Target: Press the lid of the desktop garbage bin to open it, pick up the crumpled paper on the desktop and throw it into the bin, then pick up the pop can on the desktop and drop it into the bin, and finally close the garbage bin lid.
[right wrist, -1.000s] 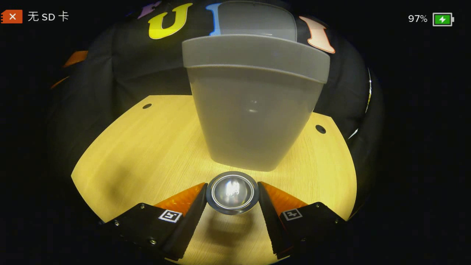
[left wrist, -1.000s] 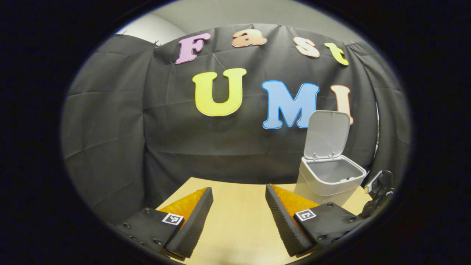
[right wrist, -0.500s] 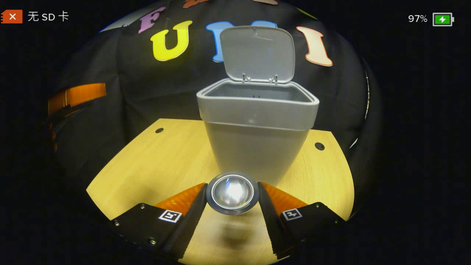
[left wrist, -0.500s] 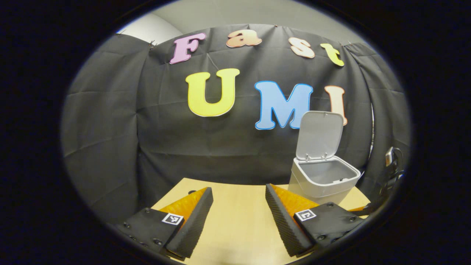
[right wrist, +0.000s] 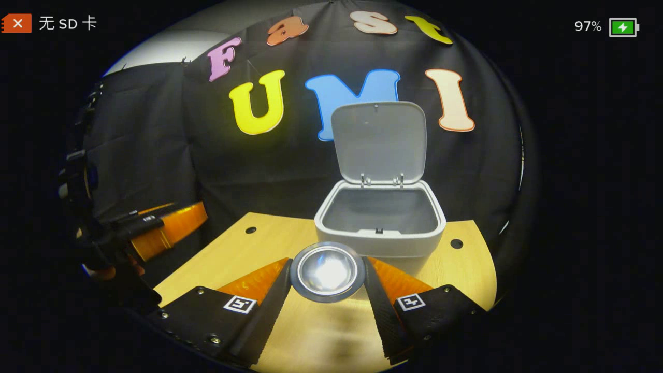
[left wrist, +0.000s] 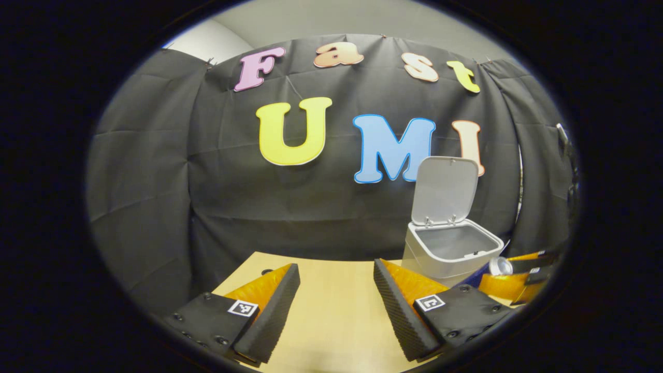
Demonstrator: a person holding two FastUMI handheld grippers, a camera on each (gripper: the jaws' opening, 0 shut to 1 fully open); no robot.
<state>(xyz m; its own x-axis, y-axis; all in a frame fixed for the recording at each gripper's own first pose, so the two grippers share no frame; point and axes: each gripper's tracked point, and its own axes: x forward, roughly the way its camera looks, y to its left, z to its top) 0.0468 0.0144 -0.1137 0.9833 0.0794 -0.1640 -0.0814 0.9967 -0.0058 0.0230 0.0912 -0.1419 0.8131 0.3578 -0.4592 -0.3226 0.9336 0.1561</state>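
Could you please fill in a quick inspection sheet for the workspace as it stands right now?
Surface: wooden desktop with small round holes.
Job's things: garbage bin upright, lid raised; pop can held end-on, short of the bin; crumpled paper: nothing seen.
Clutter: nothing seen.
Grippers: right gripper shut on the pop can; left gripper open, holding nothing.
Cables: nothing seen.
Surroundings: black cloth wall behind the desk.

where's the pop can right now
The pop can is held between the right gripper fingers, in front of the open bin and above the table.
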